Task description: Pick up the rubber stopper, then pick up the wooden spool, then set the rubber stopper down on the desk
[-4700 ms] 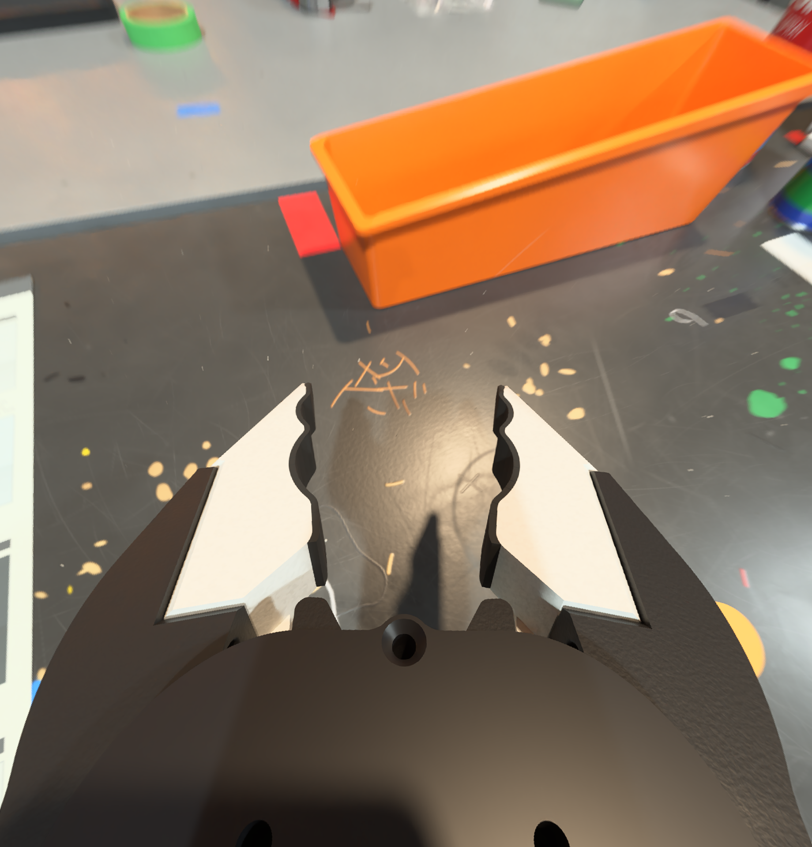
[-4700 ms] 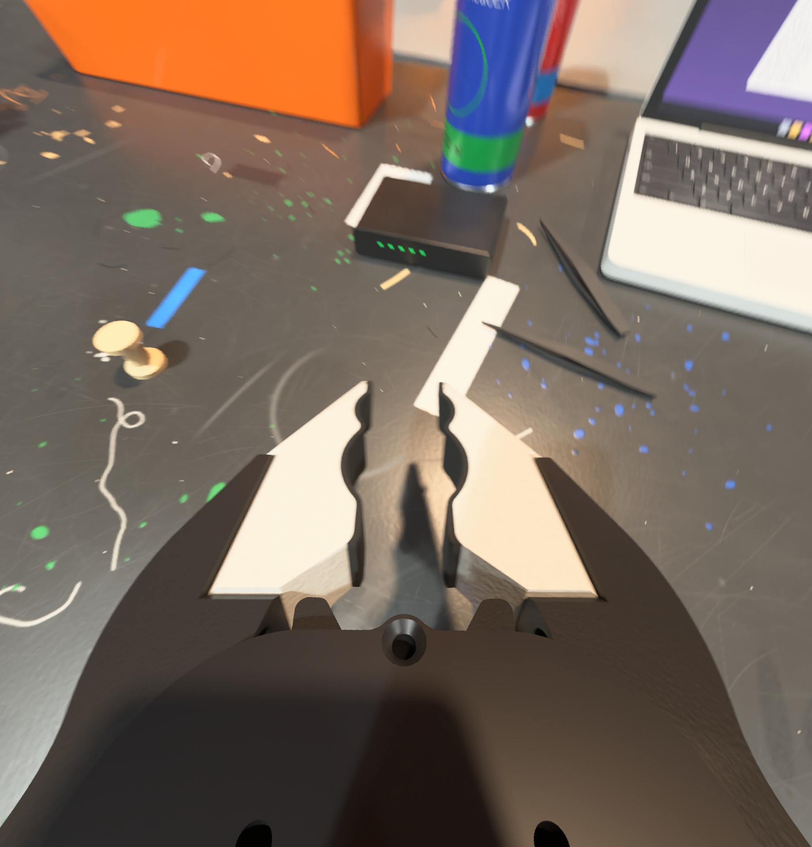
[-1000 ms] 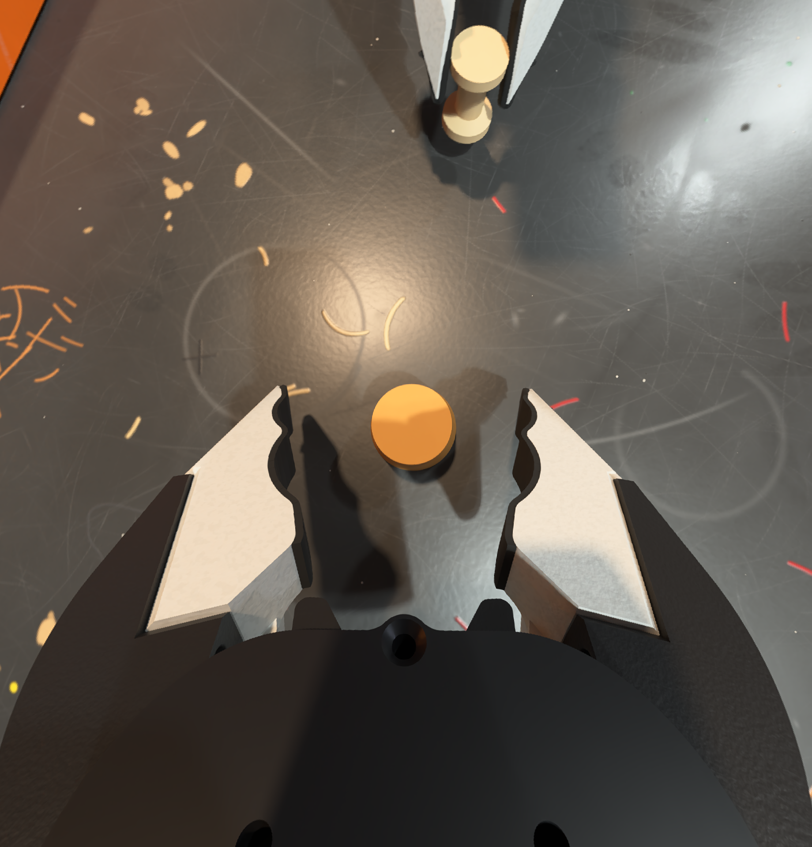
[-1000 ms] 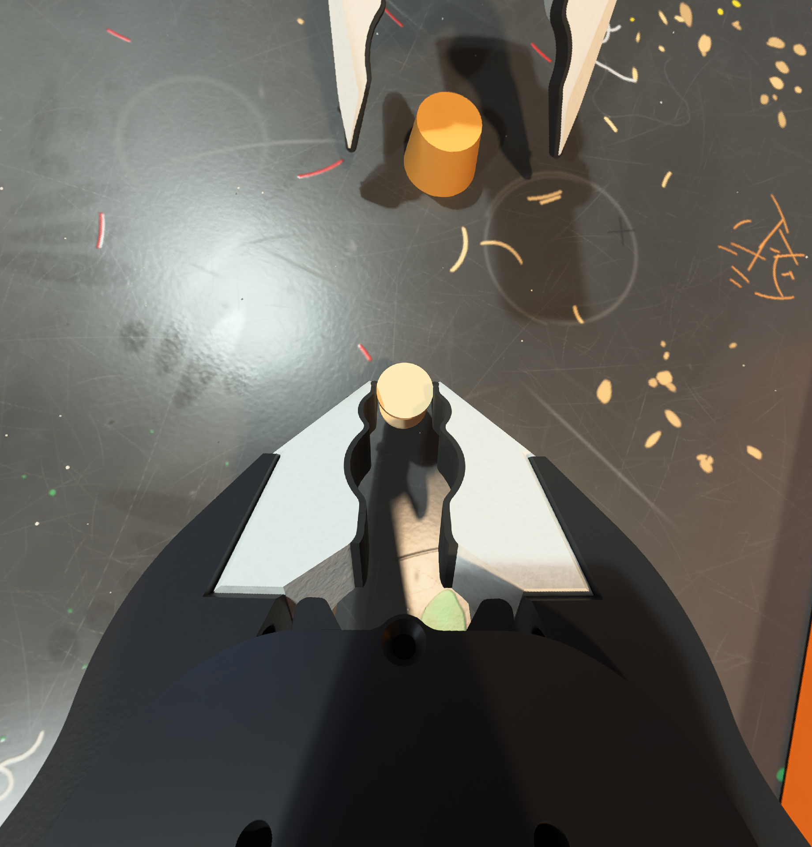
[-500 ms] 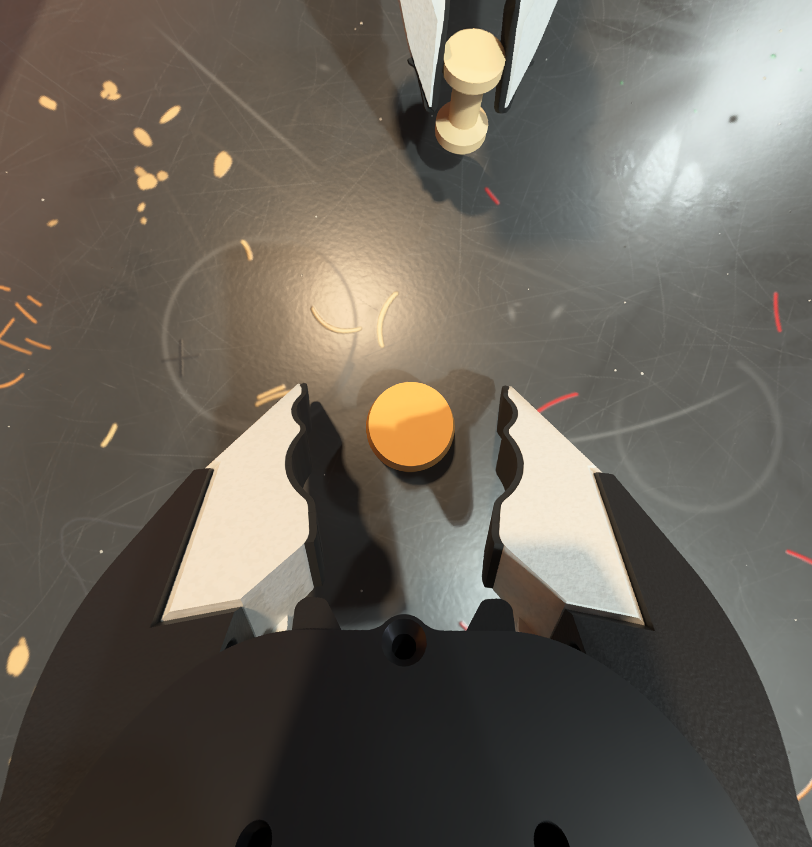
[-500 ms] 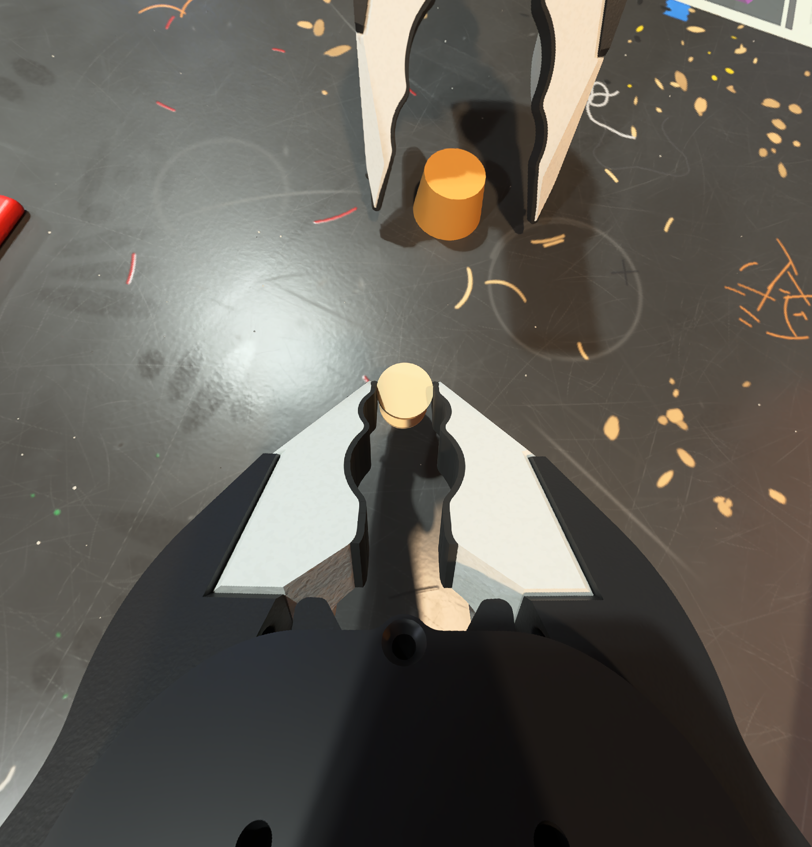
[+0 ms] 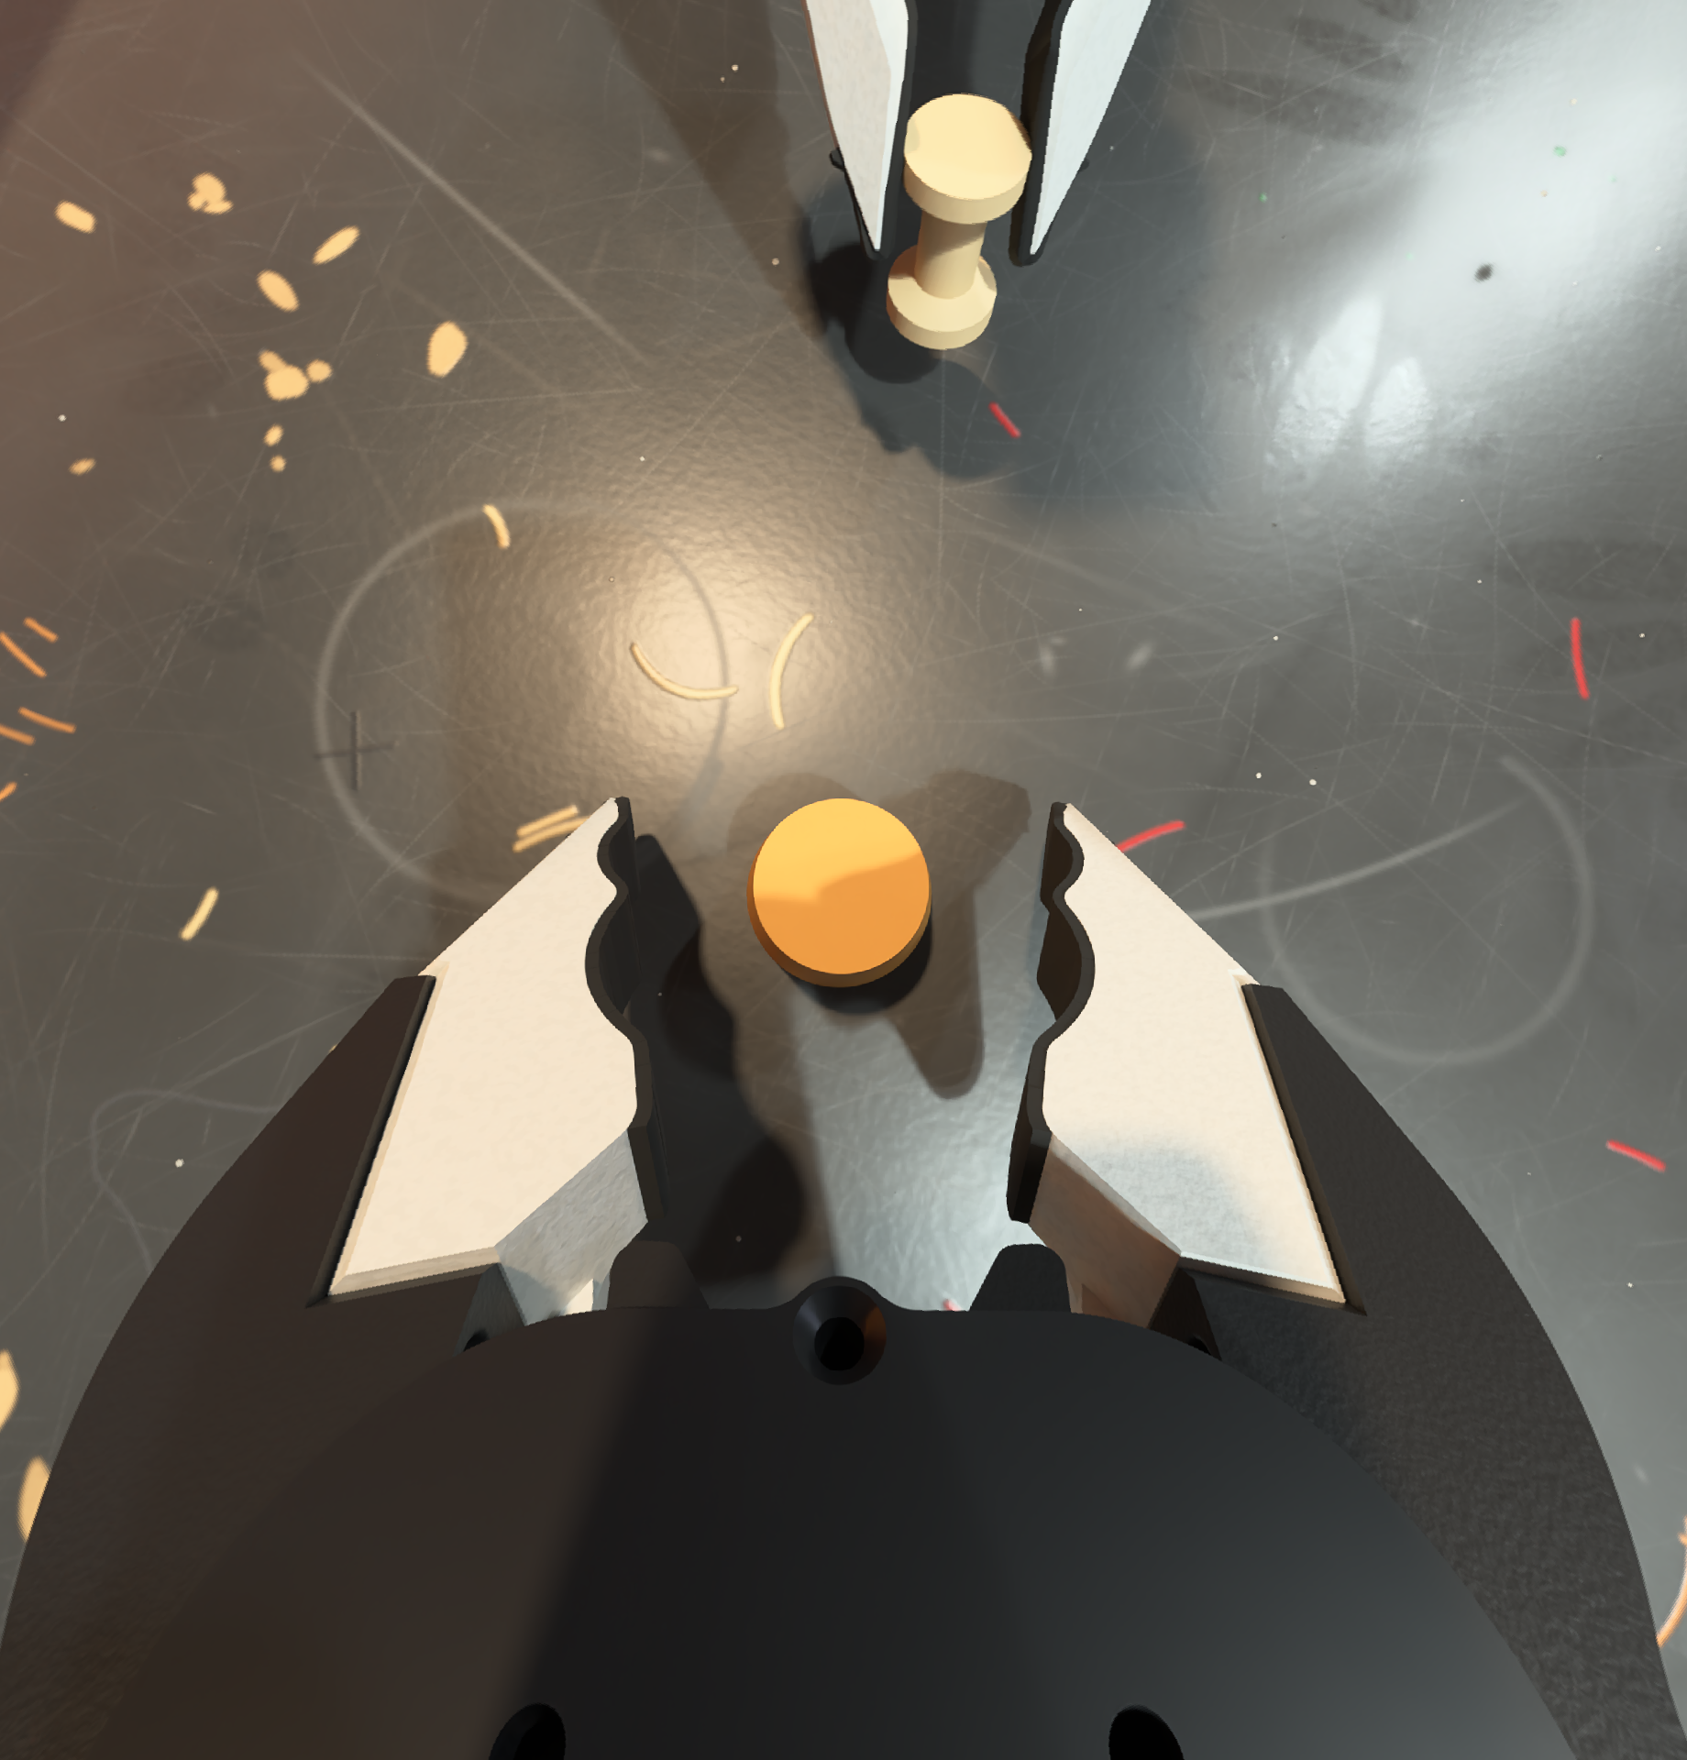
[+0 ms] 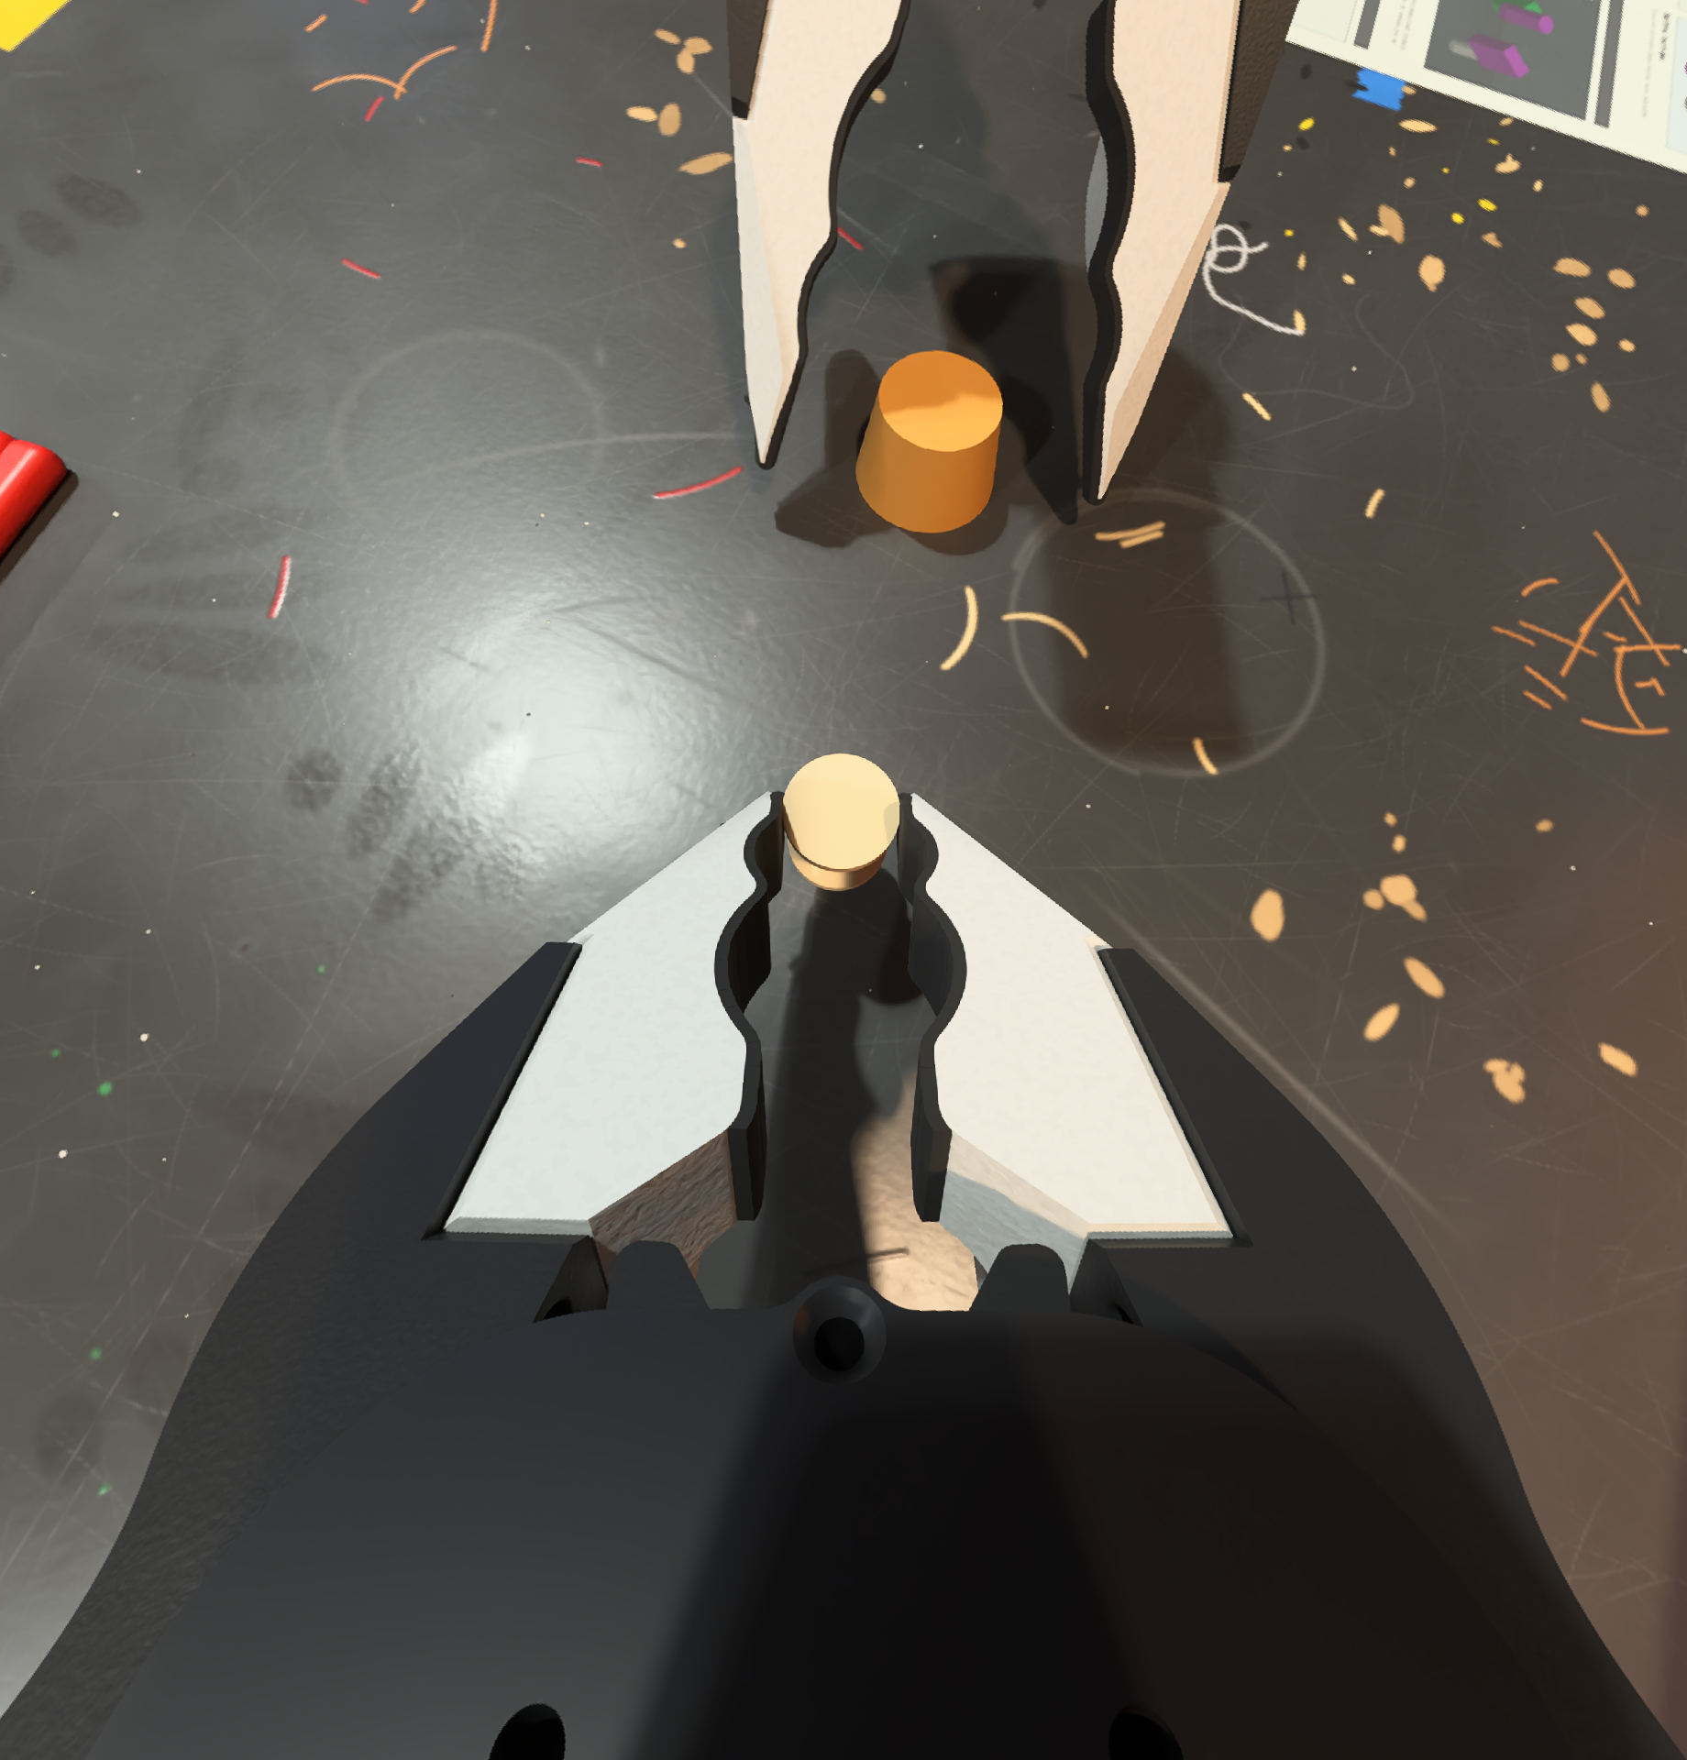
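Observation:
The orange rubber stopper (image 7: pixel 840 890) stands upright on the dark desk (image 7: pixel 1297 571), wide end up. My left gripper (image 7: pixel 840 810) is open around it, with a gap on each side and neither finger touching. In the right wrist view the stopper (image 8: pixel 930 443) stands between the left gripper's fingers (image 8: pixel 773 286). My right gripper (image 8: pixel 840 800) is shut on the top flange of the pale wooden spool (image 8: pixel 840 819). In the left wrist view the spool (image 7: pixel 963 162) hangs upright in those fingers, its lower flange close to the desk.
The desk is scratched and flecked with orange, red and tan paint. Two red cylinders (image 8: pixel 1 495) lie at the left edge of the right wrist view. A printed sheet (image 8: pixel 1535 57) and a blue tape strip (image 8: pixel 1378 86) lie at the top right.
Over the last second my left jaws narrowed a little around the standing stopper. My right gripper kept hold of the spool and drew back, so more desk shows. Earlier, both grippers were elsewhere and empty.

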